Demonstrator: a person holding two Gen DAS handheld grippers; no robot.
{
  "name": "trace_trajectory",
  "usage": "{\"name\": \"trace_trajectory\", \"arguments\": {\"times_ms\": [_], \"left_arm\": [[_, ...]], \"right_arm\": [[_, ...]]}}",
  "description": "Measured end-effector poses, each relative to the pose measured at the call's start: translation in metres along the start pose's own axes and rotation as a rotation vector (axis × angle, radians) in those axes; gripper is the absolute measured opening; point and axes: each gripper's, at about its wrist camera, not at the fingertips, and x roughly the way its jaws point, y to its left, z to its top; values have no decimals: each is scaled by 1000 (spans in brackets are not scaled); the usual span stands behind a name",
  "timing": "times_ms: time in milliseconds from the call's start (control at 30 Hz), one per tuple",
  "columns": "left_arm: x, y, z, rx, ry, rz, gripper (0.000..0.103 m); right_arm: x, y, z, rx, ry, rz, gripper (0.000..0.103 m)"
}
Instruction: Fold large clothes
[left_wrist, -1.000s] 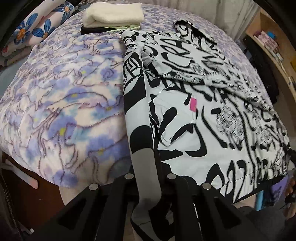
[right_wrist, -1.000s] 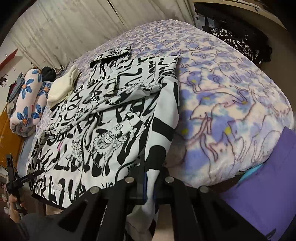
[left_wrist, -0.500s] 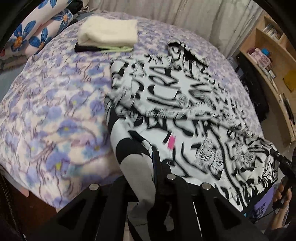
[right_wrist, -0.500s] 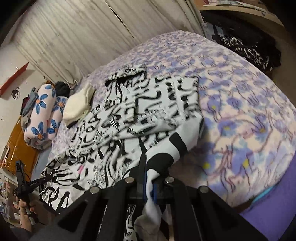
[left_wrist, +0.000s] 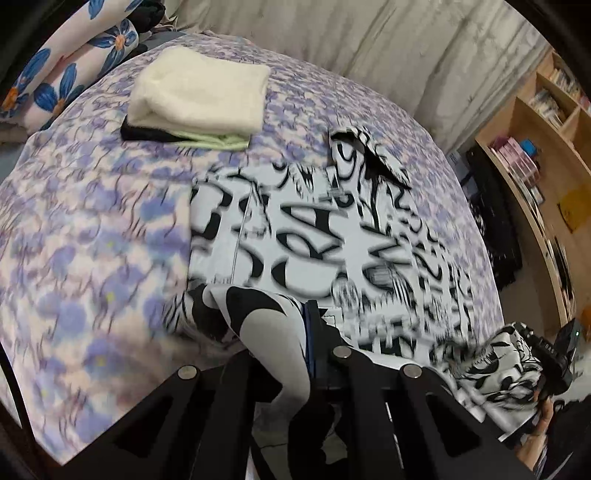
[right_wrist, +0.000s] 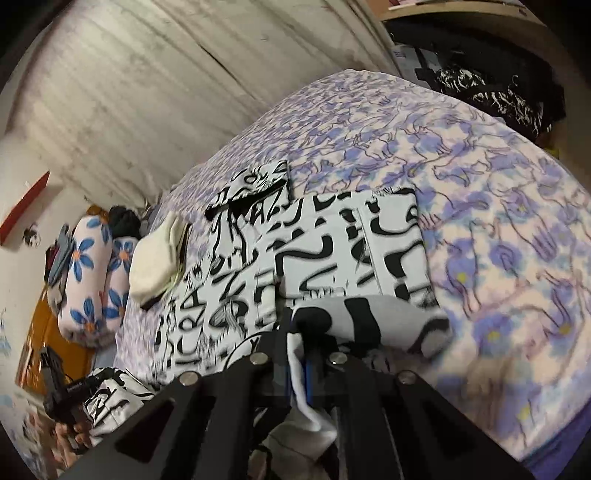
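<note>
Our white garment with the bold black graffiti print (left_wrist: 317, 240) lies across the middle of the lilac-and-cream floral fleece blanket (left_wrist: 92, 258) that covers the bed. A second ago its near hem hung over the bed's edge below us; now that hem has come up off the edge and forward over the body of the garment, so the near part is doubling back on itself. We read this as the lengthwise fold under way, not yet laid down: the lifted edge is in the air, and the blur says the cloth is moving.

Our left gripper (left_wrist: 308, 332) is clamped tight on the near left corner, a grey-and-black fold of cloth pinched between its fingers. Our right gripper (right_wrist: 301, 343) is likewise closed on the near right corner, white cloth bunched between its jaws. Both have risen and travelled forward together, tilted downward toward the bed, each visible at the far edge of the other's view.

Beyond the garment sits a folded cream towel stack (left_wrist: 199, 99), well apart, and blue-flowered pillows (right_wrist: 92, 273) by the wall.
</note>
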Motion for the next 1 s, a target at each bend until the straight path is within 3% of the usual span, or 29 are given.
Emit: {"name": "trace_trajectory", "arguments": {"times_ms": [200, 300, 433, 500, 633, 767, 833, 933, 1000], "left_arm": [[62, 4, 55, -18, 11, 50, 6], [99, 9, 73, -41, 73, 60, 19], [140, 20, 88, -96, 169, 33, 31], [154, 23, 92, -111, 188, 23, 36], [164, 27, 98, -125, 212, -9, 39], [163, 28, 106, -139, 208, -82, 62], [159, 27, 113, -148, 182, -104, 65], [152, 20, 124, -123, 136, -75, 72], [149, 12, 129, -81, 113, -42, 75]], "right_arm": [[55, -12, 46, 86, -9, -45, 5], [83, -20, 62, 101, 3, -93, 10], [119, -27, 70, 124, 46, -81, 37], [127, -26, 71, 108, 47, -85, 45], [133, -28, 74, 83, 40, -92, 46], [132, -37, 79, 82, 39, -61, 49], [129, -38, 82, 88, 21, -53, 53], [125, -36, 85, 85, 6, -16, 64], [126, -31, 86, 55, 6, -11, 65]]}}
